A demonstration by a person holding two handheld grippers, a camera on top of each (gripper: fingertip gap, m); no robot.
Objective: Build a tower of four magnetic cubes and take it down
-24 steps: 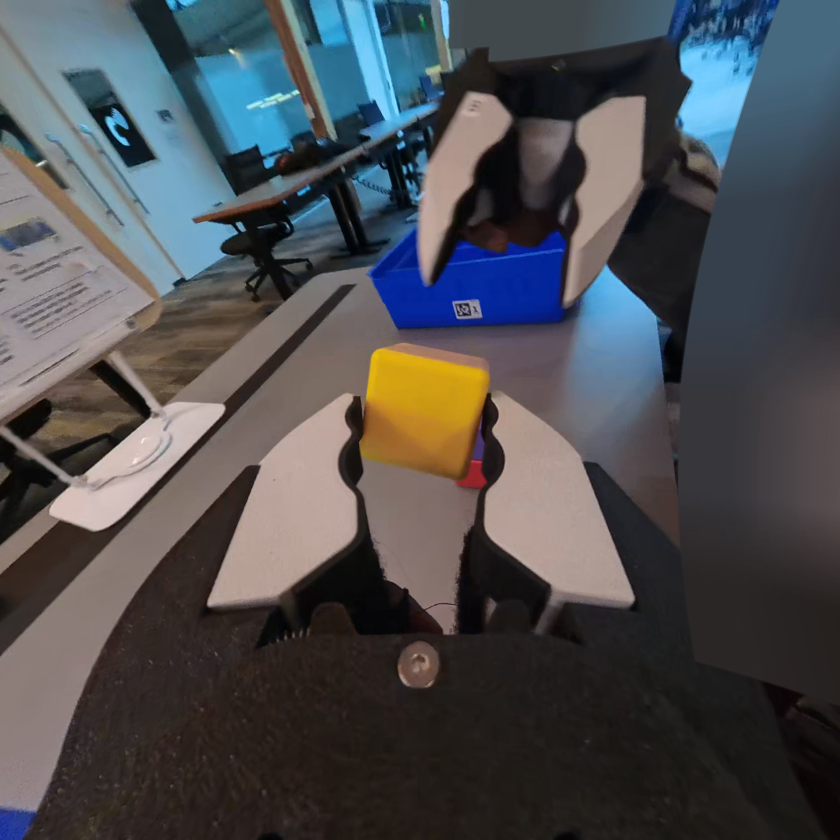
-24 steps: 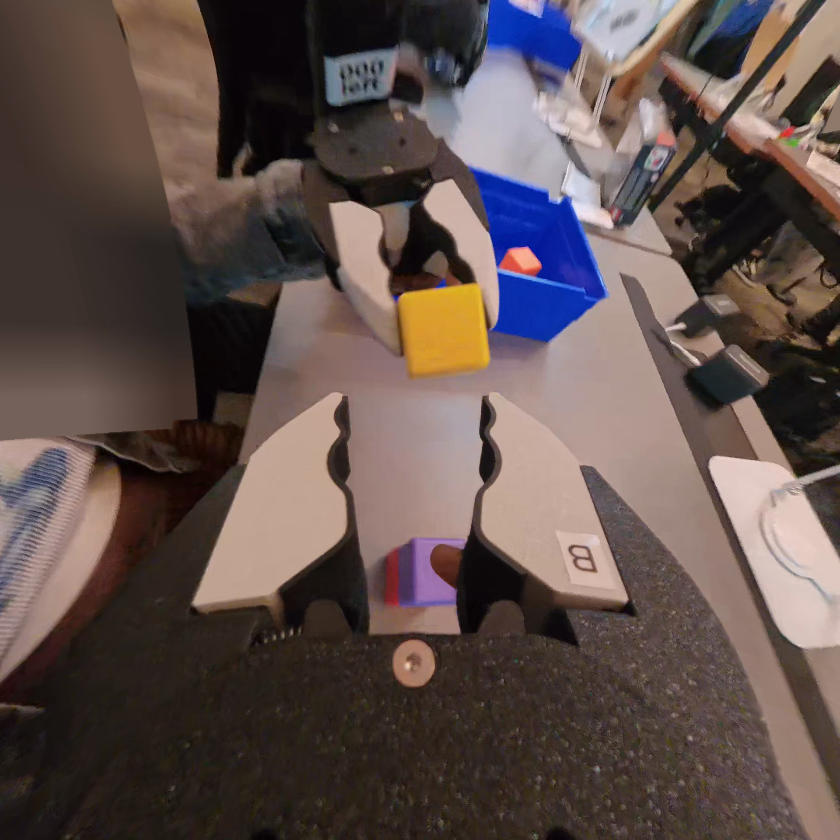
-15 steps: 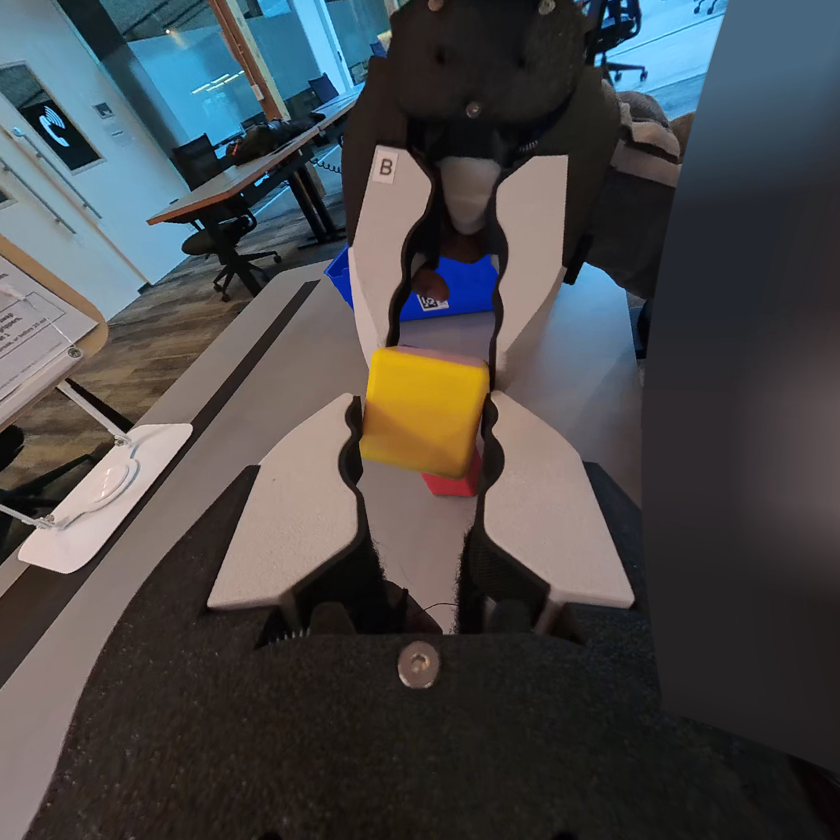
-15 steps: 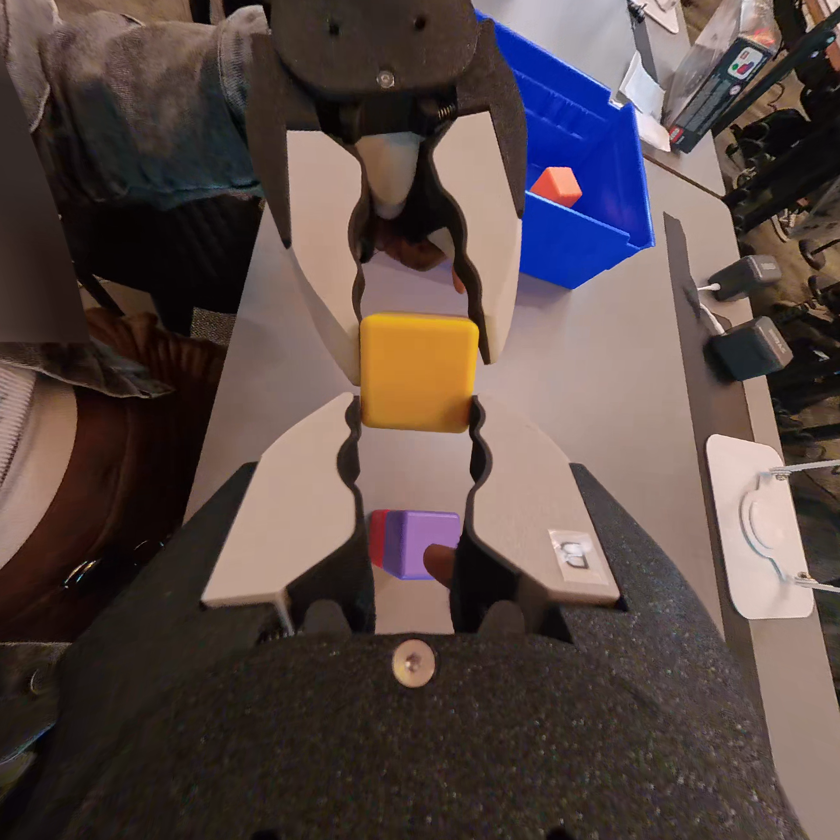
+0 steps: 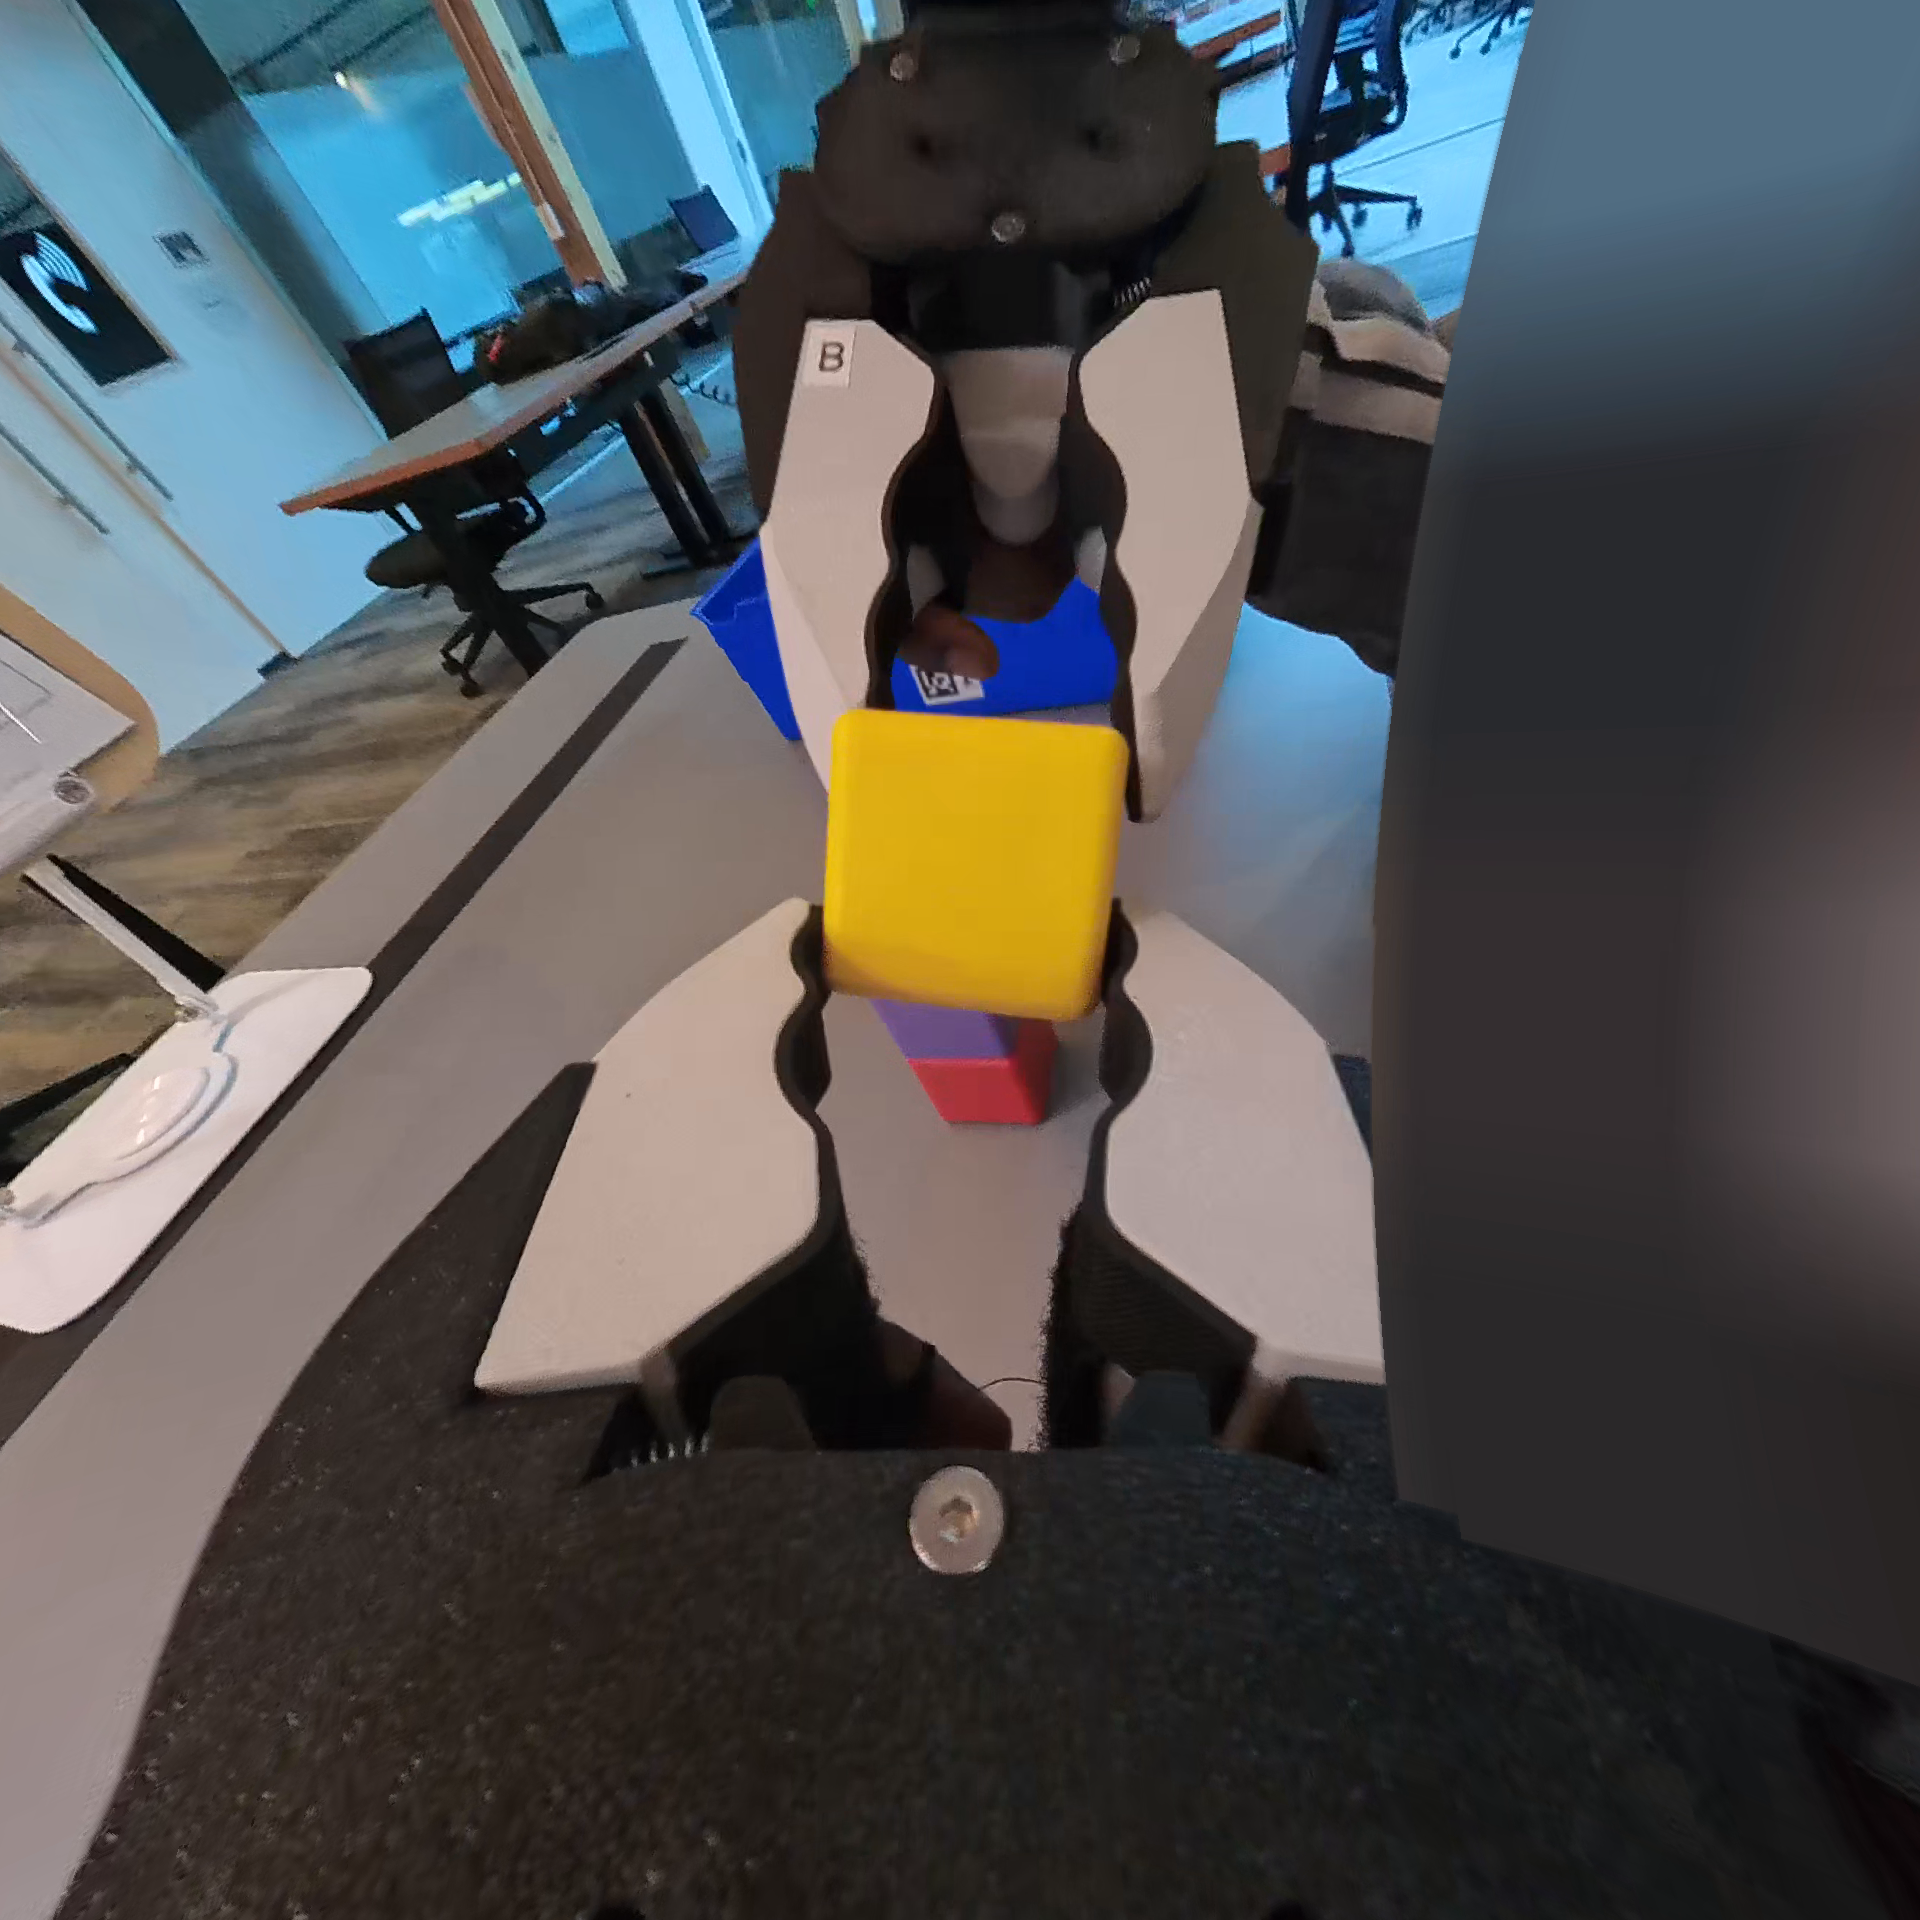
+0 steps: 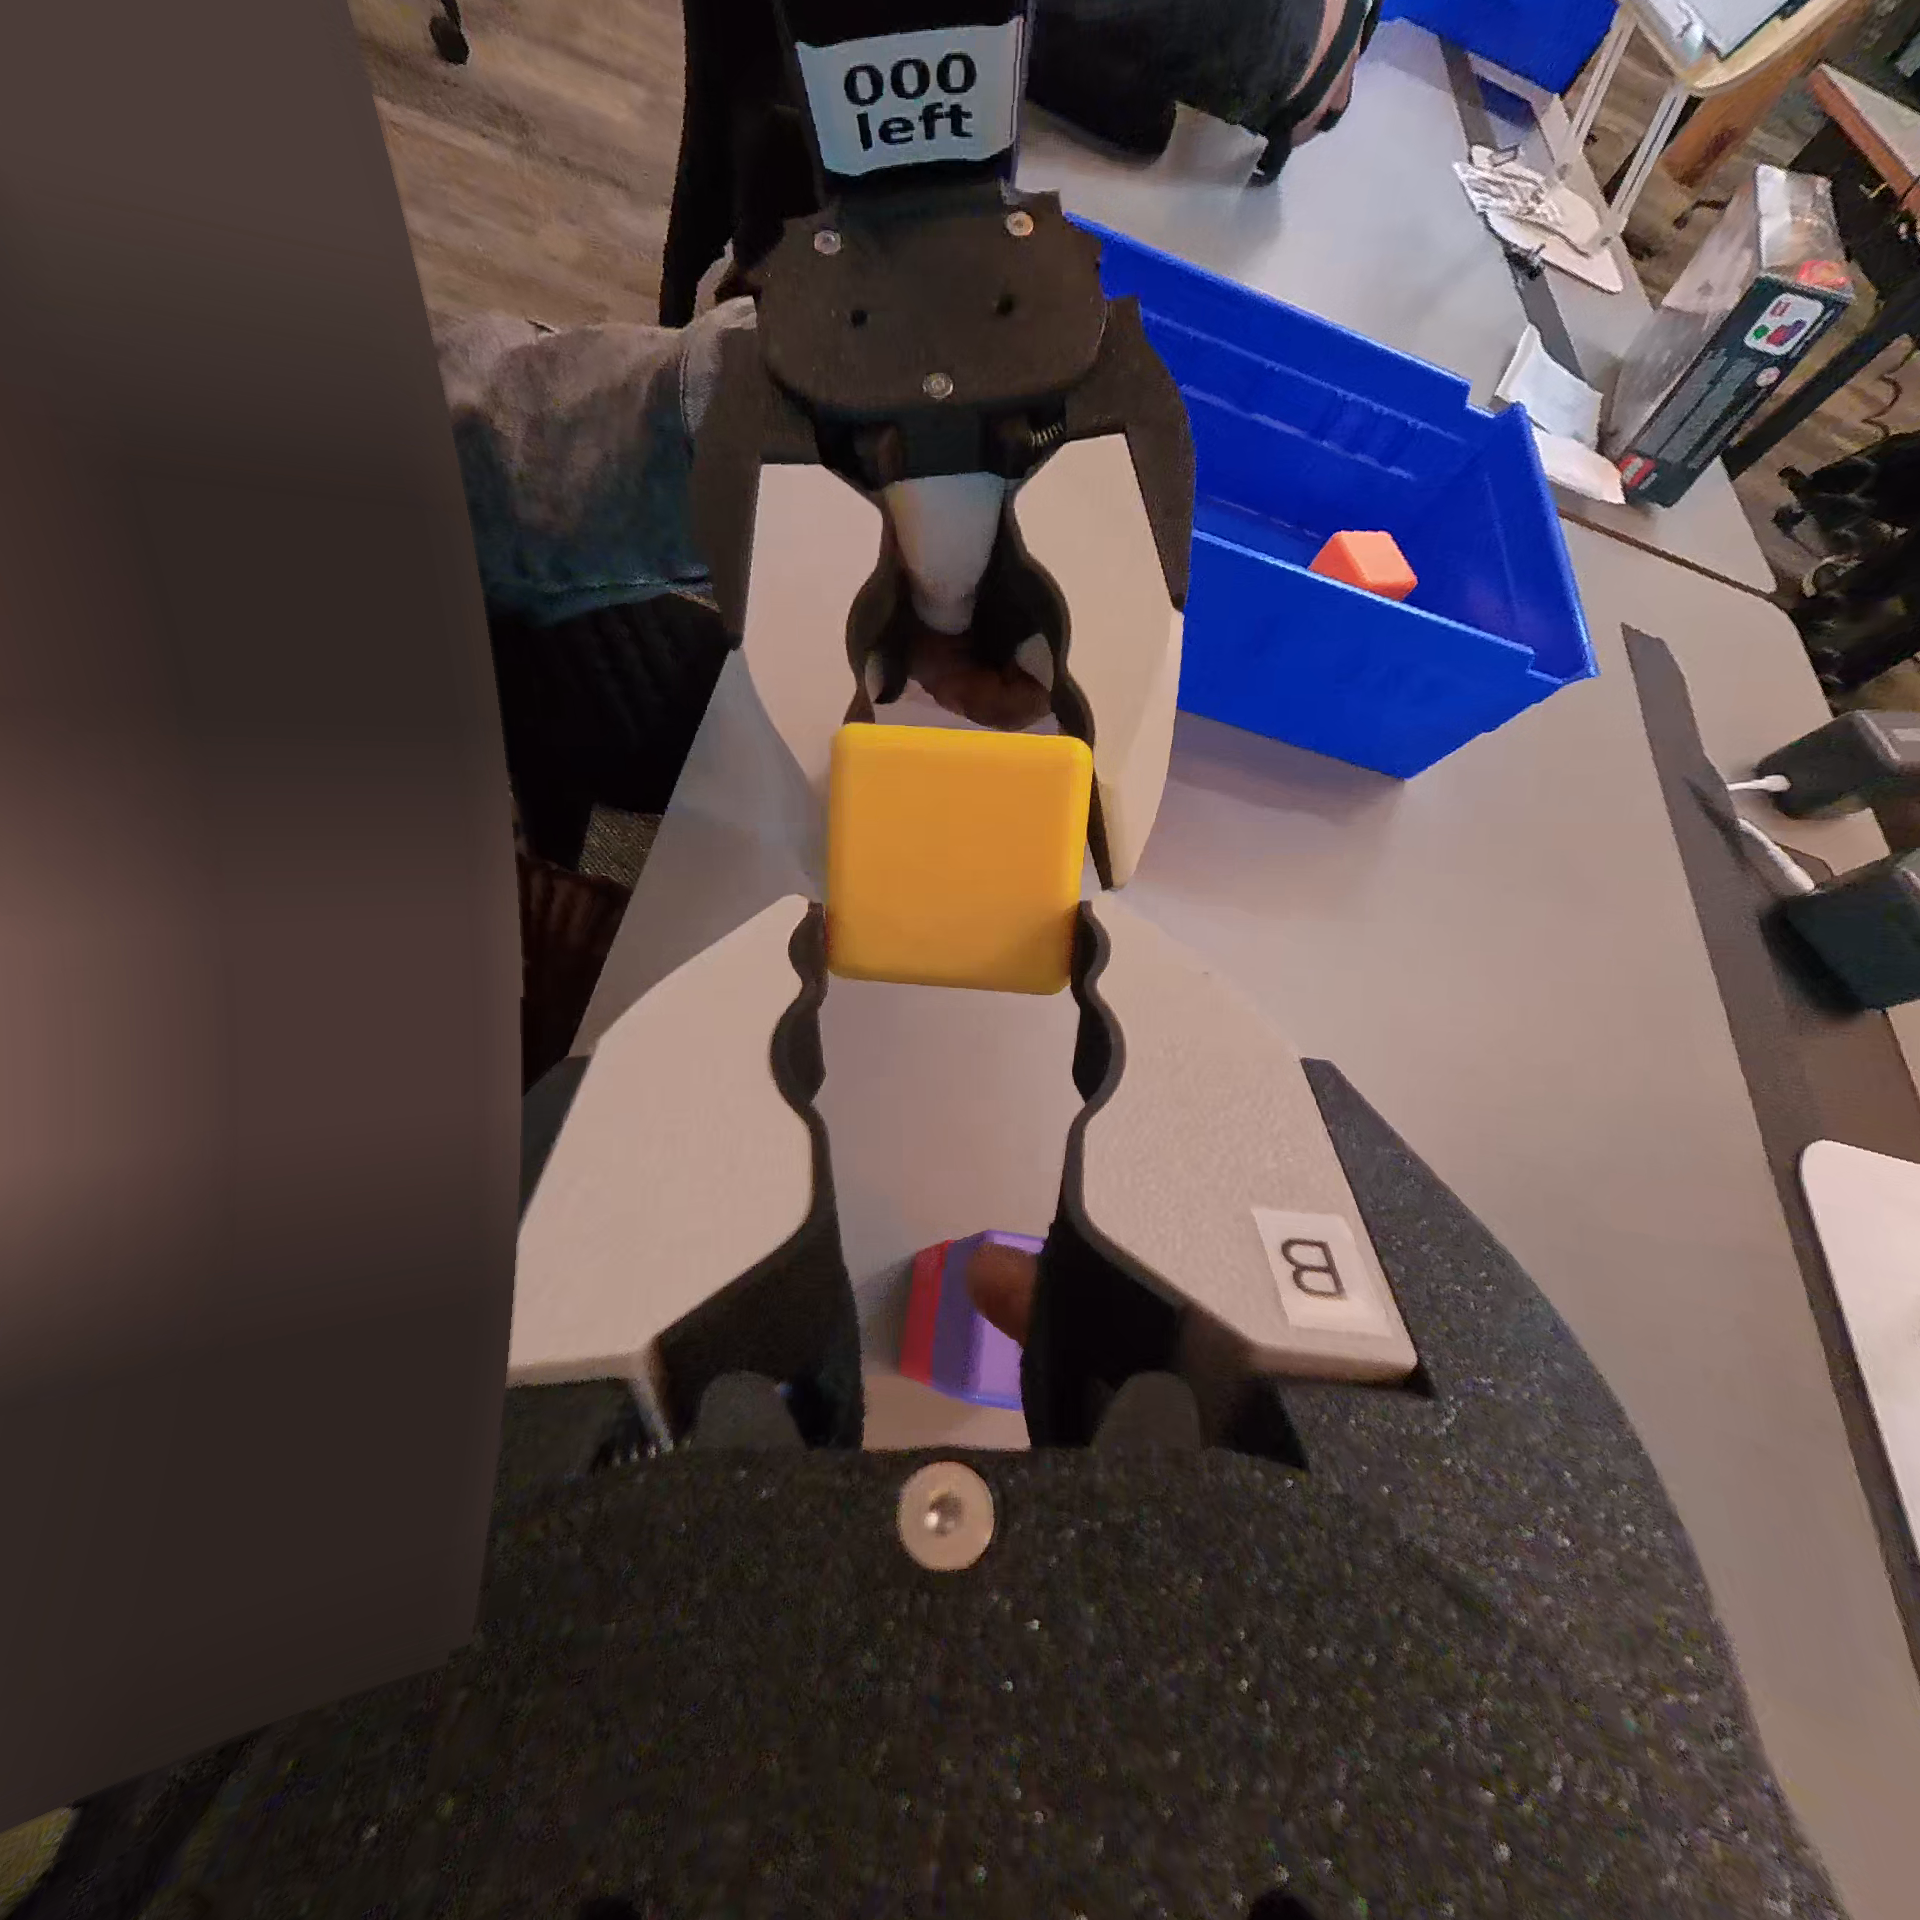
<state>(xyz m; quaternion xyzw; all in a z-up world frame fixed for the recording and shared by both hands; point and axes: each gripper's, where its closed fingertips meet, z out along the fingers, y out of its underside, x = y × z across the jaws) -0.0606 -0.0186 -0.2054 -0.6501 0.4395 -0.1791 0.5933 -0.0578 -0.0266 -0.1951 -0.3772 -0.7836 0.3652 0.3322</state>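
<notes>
— Which step is this, would you say?

— Building, I think. A purple cube (image 5: 951, 1029) sits on a red cube (image 5: 982, 1086) on the grey desk (image 5: 644, 831), and the yellow cube (image 5: 971, 873) is in the air above them. That would be the third of four.

— Who has the yellow one?

— Both, by the look of it. The left gripper (image 5: 966, 935) has its fingertips closed on the cube's near end, one pad on each side. The right gripper (image 6: 951, 935) comes from the opposite way and has its tips against the sides of the other end. It reads as a hand-over, or as the two steadying the cube together; I can't say which one carries the weight.

— And the fourth cube?

— An orange-red cube (image 6: 1363, 566) lies in the blue bin (image 6: 1382, 675), which stands farther along the desk than the stack, toward its far end.

— What does the next move call for?

— One gripper has to let go cleanly so the other can lower the yellow cube square onto the purple one. From the left camera the cube already hangs over the little stack. Being magnetic, it may snap on early or skew, so a level, slow descent seems wise, without knocking the two below.
</notes>
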